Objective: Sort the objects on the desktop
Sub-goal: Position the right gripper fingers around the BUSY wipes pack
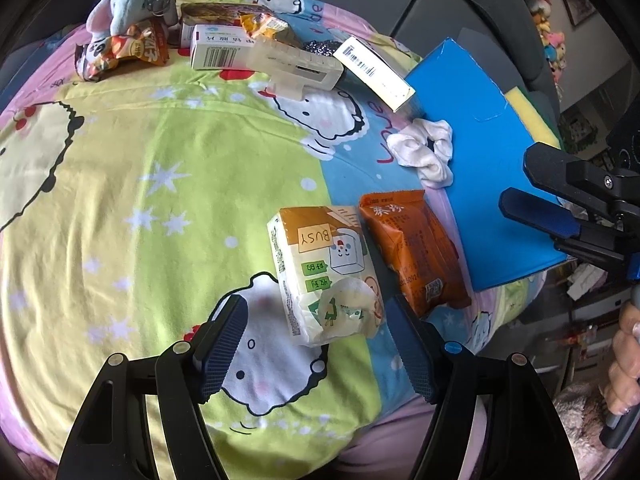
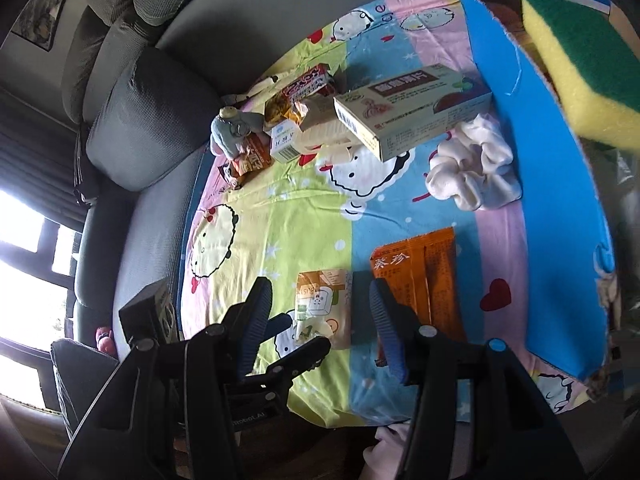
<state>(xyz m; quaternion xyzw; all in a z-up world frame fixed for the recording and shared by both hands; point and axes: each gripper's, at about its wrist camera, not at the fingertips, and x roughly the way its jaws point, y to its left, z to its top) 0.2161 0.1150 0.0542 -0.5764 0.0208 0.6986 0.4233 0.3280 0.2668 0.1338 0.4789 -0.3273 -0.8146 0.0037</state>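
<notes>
A white-and-orange tissue pack [image 1: 324, 276] lies on the cartoon bedsheet [image 1: 160, 200], with an orange snack packet [image 1: 412, 248] right beside it. My left gripper [image 1: 316, 308] is open, its pads either side of the pack's near end without pressing it. To the right stands a blue box [image 1: 480, 160] holding a yellow-green sponge [image 2: 588, 68]. My right gripper [image 2: 319, 286] is open and empty, raised above the sheet near the box's edge. In the right wrist view, the left gripper [image 2: 307, 332] sits low by the tissue pack [image 2: 320, 304].
A white scrunchie [image 1: 428, 152] lies against the blue box. At the far side sits a pile: a plush elephant [image 1: 128, 4], snack packets [image 1: 124, 52], medicine boxes [image 1: 216, 50], a pale plastic case [image 1: 296, 66]. Grey sofa cushions [image 2: 140, 120] border the sheet. A hand [image 1: 626, 360] shows at right.
</notes>
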